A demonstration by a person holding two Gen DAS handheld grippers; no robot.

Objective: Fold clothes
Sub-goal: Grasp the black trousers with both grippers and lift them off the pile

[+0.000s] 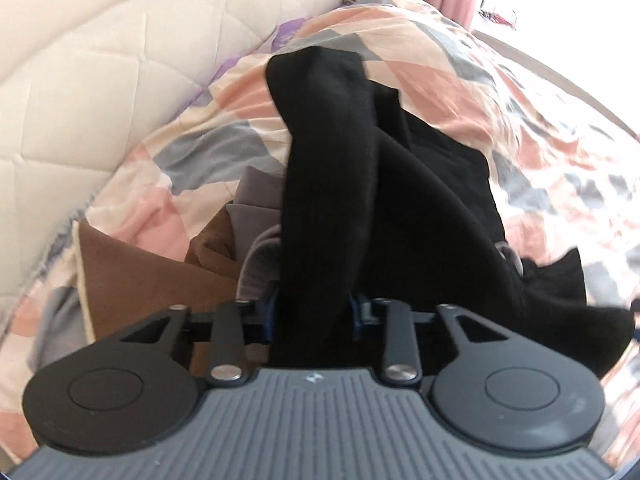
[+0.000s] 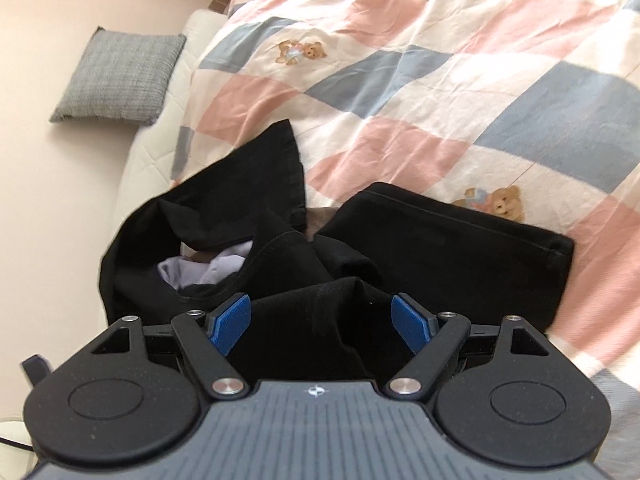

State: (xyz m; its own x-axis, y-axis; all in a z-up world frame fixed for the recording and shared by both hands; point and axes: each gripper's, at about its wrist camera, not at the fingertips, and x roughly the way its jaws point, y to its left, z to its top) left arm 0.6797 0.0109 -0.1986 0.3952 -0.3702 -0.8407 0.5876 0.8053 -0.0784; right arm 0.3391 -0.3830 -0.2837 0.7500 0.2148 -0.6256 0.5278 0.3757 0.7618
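A black garment [image 1: 360,184] hangs bunched from my left gripper [image 1: 314,312], whose jaws are shut on a thick fold of it; the blue pads are mostly hidden by cloth. The garment trails down onto the checked quilt [image 1: 440,40]. In the right wrist view the same black garment [image 2: 256,216] lies crumpled on the bed. My right gripper [image 2: 320,322] is open, its blue pads [image 2: 230,320] spread wide on either side of a black fold that lies between them without being clamped. A folded black piece [image 2: 460,240] lies to the right.
A lilac-grey garment [image 2: 208,268] shows inside the black pile. Brown cloth [image 1: 160,272] and grey cloth [image 1: 256,200] lie left of the left gripper. A cream quilted headboard [image 1: 100,80] stands on the left. A grey cushion [image 2: 120,80] lies on the floor beside the bed.
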